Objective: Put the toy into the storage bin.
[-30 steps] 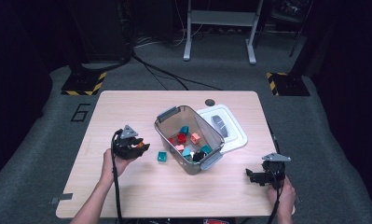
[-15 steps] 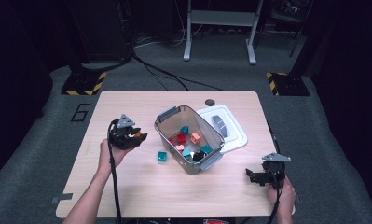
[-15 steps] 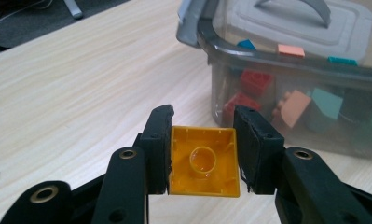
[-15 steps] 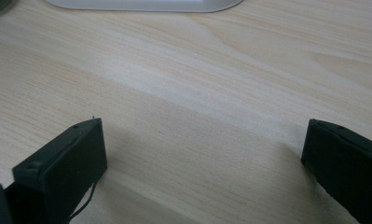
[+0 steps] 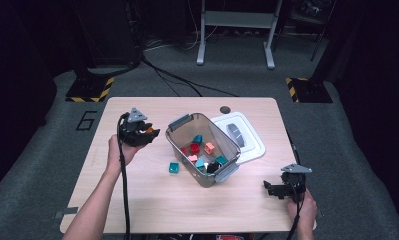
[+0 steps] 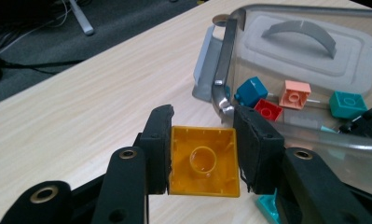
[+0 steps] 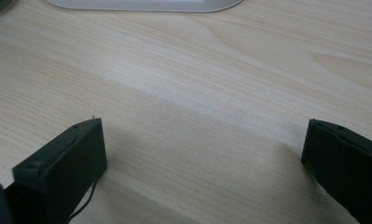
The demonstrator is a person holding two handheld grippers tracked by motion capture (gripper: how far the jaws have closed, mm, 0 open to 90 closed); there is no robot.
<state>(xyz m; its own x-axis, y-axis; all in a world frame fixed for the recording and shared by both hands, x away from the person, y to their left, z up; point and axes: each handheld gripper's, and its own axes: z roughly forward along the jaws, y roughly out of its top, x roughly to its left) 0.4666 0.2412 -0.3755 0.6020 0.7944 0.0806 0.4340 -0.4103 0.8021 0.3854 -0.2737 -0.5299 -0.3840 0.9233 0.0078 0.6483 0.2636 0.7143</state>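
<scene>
My left gripper [image 6: 202,140] is shut on an orange brick [image 6: 203,161], hollow underside facing the camera, both pads pressed on its sides. In the high view that left gripper [image 5: 149,134] hangs above the table left of the clear bin [image 5: 179,125], with the orange brick [image 5: 148,131] at its tip. The bin [image 6: 230,51] holds several bricks: blue [image 6: 251,89], red [image 6: 267,110], salmon [image 6: 294,93] and teal [image 6: 347,103]. My right gripper [image 7: 204,154] stands open low over bare wood; in the high view the right gripper [image 5: 273,189] rests near the front right corner.
A lone teal brick [image 5: 174,167] lies on the table just left of the bin. The white lid [image 5: 247,137] with a grey handle lies behind the bin at the right. A small dark disc [image 5: 225,109] sits near the far edge.
My left gripper has risen and moved toward the far side of the table with the orange brick in it. The right gripper has stayed put.
</scene>
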